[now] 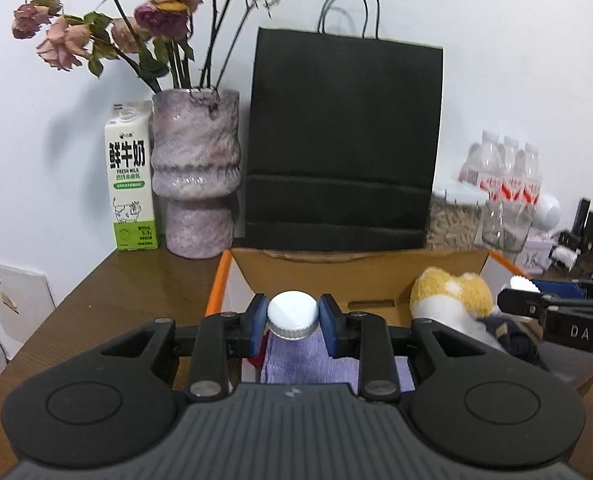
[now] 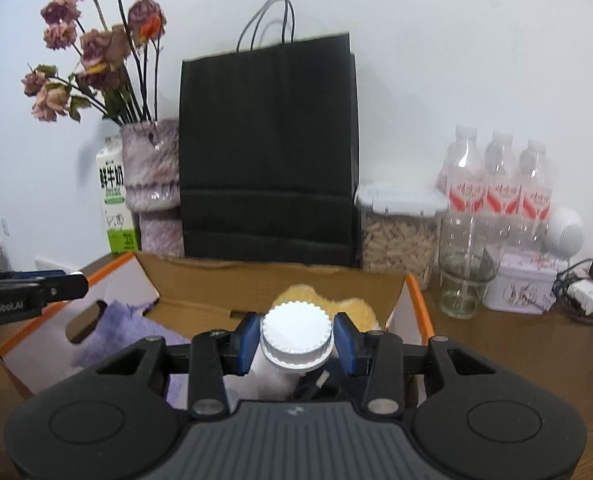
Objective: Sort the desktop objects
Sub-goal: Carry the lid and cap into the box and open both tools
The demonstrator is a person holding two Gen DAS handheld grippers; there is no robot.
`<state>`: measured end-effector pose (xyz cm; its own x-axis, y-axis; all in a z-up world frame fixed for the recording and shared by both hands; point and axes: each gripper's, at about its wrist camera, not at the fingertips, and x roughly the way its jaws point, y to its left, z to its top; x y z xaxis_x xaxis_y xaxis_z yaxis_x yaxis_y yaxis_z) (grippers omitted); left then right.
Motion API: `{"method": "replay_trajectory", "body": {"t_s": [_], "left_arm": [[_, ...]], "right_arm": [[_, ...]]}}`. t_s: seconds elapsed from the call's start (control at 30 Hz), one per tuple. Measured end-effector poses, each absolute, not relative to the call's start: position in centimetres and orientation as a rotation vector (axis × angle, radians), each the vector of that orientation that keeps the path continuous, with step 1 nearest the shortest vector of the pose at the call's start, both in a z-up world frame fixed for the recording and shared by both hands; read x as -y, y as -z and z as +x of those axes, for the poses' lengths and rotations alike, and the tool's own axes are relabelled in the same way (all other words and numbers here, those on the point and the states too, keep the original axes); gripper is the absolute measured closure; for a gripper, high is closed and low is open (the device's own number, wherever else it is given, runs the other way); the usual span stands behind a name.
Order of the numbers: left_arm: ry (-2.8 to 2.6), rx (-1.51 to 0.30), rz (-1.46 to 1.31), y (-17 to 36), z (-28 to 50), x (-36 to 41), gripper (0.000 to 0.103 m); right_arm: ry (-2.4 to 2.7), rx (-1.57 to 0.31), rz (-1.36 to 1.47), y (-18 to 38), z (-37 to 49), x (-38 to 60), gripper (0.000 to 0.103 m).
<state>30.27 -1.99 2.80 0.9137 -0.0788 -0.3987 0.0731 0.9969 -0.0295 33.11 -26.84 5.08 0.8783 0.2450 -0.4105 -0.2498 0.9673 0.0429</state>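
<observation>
Left wrist view. My left gripper [image 1: 292,322] has its fingers [image 1: 256,322] closed on the white cap of a small bottle [image 1: 292,314], pads pressing both sides. It hangs over the open box [image 1: 360,272], above a purple cloth [image 1: 308,360] lying inside. A plush toy [image 1: 452,300] sits in the box to the right. Behind the box: black bag [image 1: 344,136], vase [image 1: 196,176] of dried roses, milk carton [image 1: 130,176], all on the worktop [image 1: 108,304]. The tip of my right gripper [image 1: 520,298] enters from the right edge.

Right wrist view. My right gripper [image 2: 296,340] has its fingers [image 2: 344,344] clamped on the ribbed white cap of a second bottle [image 2: 294,334], its body hanging below, over the box's [image 2: 412,300] right half, just in front of the plush toy [image 2: 324,300]. The cloth [image 2: 116,328] lies to the left. A pasta jar [image 2: 400,228], water bottles [image 2: 496,188] and a tin [image 2: 524,284] stand outside on the right.

Step in hand, as I judge it: placing both bottles in the box. To do it well:
- lower each bottle until it rests on something before loosening;
- set the right one clear of the plush toy;
- keep my two grippers apart;
- hold the caps level so nothing slips.
</observation>
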Motion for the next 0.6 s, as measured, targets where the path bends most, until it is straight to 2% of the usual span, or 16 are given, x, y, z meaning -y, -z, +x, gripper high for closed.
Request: {"method": "replay_trajectory", "body": {"t_s": [0.5, 0.57, 0.6], "left_arm": [[0.056, -0.442, 0.018, -1.0, 30.8, 2.3, 0.074], [0.052, -0.436, 0.022, -1.0, 30.7, 2.3, 0.069], [0.054, -0.433, 0.024, -1.0, 30.6, 2.4, 0.062]], "right_arm": [[-0.253, -0.480, -0.021, -3.6, 33.6, 26.7, 0.064], [-0.254, -0.487, -0.025, -3.6, 33.7, 26.7, 0.063], [-0.252, -0.486, -0.025, -3.6, 33.7, 26.7, 0.063]]}}
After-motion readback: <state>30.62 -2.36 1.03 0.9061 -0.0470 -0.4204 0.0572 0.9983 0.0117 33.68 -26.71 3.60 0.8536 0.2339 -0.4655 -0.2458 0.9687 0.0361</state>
